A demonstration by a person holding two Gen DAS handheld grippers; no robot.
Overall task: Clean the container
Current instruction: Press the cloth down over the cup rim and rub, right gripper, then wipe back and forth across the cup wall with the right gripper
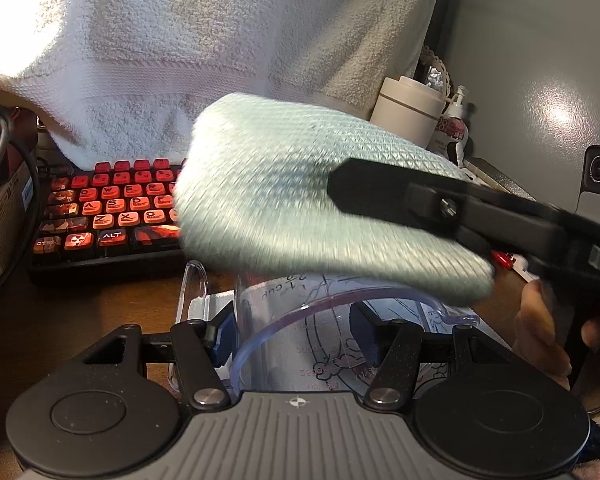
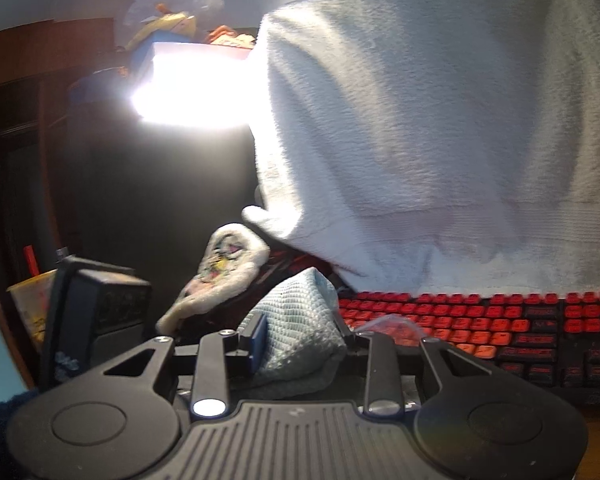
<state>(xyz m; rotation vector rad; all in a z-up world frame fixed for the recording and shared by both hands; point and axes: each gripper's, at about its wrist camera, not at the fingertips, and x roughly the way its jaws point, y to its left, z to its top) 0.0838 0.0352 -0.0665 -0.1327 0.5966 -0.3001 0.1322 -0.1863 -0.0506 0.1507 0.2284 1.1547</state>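
A clear plastic measuring cup with printed marks sits between the pads of my left gripper, which is shut on it; its handle sticks out to the left. Just above the cup's rim hangs a light blue-green cloth, blurred, held from the right by the black fingers of the other gripper. In the right wrist view my right gripper is shut on that same cloth, which bulges up between the pads. A person's fingers grip the right tool's handle.
A black keyboard with red keys lies on the wooden desk behind the cup. A big white towel hangs over it. A cream jar and a pump bottle stand at the right. A box sits at the left.
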